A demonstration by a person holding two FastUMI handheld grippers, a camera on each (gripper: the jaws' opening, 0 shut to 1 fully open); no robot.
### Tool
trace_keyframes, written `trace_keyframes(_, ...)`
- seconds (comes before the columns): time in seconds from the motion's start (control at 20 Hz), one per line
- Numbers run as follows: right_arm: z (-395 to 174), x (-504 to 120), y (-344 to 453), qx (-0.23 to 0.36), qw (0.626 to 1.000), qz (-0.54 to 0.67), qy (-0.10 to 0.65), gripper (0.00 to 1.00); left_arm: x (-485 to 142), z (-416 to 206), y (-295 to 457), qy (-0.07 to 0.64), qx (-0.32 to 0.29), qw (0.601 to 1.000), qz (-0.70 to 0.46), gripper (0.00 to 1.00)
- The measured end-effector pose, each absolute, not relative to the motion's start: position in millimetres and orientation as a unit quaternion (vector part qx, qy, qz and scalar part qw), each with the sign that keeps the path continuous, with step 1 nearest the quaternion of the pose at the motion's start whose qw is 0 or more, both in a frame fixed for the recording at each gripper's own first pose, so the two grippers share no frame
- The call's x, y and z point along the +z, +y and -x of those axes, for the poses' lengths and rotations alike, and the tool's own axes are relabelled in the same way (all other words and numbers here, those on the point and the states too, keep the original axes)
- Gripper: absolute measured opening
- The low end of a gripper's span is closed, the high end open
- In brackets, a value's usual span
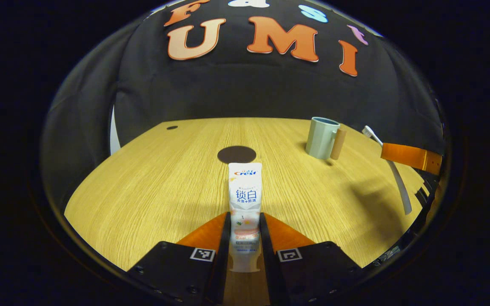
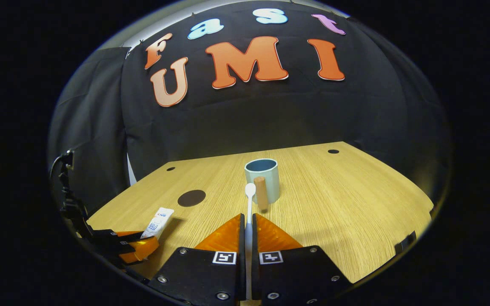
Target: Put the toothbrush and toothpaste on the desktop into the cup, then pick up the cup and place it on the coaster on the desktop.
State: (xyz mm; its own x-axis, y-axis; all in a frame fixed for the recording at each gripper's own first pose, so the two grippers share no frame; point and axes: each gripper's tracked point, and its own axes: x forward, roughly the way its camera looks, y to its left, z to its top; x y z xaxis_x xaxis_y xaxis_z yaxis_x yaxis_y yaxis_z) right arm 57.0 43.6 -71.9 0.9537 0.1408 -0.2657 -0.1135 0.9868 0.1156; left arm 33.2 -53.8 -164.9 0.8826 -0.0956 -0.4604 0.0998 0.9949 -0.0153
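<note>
My left gripper [image 1: 245, 221] is shut on the white toothpaste tube [image 1: 245, 199], which points away from me over the wooden desktop [image 1: 164, 187]. The dark round coaster [image 1: 236, 154] lies just beyond the tube's far end. A pale green cup [image 1: 322, 137] with a brown handle stands at the back right. My right gripper [image 2: 247, 223] is shut on the white toothbrush [image 2: 249, 204], its head pointing at the cup [image 2: 263, 178]. The left gripper [image 2: 136, 246] with the tube [image 2: 158, 223] appears at lower left, the coaster [image 2: 191, 198] behind it. The right gripper [image 1: 411, 156] holds the toothbrush [image 1: 394, 170] at the right edge.
Small dark holes [image 2: 333, 151] mark the desktop's far corners. The black cloth wall rises right behind the desk. The desk's right side [image 2: 355, 204] is bare wood, with its front edge close below both grippers.
</note>
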Motion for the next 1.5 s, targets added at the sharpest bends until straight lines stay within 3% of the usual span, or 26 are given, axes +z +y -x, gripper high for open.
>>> trace_keyframes(0.2,-75.1,-38.5,44.0,0.065,0.991,-0.043,0.109,0.05,-121.0,-32.8,-61.1,0.159,-0.054,0.985,-0.022,0.38)
trace_keyframes(0.35,-94.7,-9.1,41.8,0.059,0.994,-0.04,0.082,0.05,-85.0,-35.0,-59.8,0.1,-0.045,0.993,-0.046,0.28)
trace_keyframes(0.85,-131.4,17.4,43.7,0.06,0.995,-0.054,0.057,0.05,-125.5,-45.0,-84.4,0.172,-0.122,0.977,-0.026,0.29)
trace_keyframes(1.1,-134.0,6.3,40.5,0.056,0.995,-0.059,0.064,0.05,-147.0,-50.7,-81.6,0.227,-0.163,0.959,-0.039,0.59)
trace_keyframes(1.25,-140.9,5.9,35.6,0.049,0.995,-0.062,0.065,0.05,-160.4,-48.1,-91.1,0.264,-0.188,0.946,-0.01,0.6)
trace_keyframes(1.35,-144.4,9.3,34.2,0.049,0.994,-0.071,0.066,0.05,-171.8,-46.3,-92.7,0.29,-0.198,0.936,-0.004,0.66)
trace_keyframes(1.5,-150.7,9.0,29.4,0.046,0.995,-0.07,0.061,0.05,-169.4,-60.0,-85.8,0.285,-0.19,0.939,-0.021,0.64)
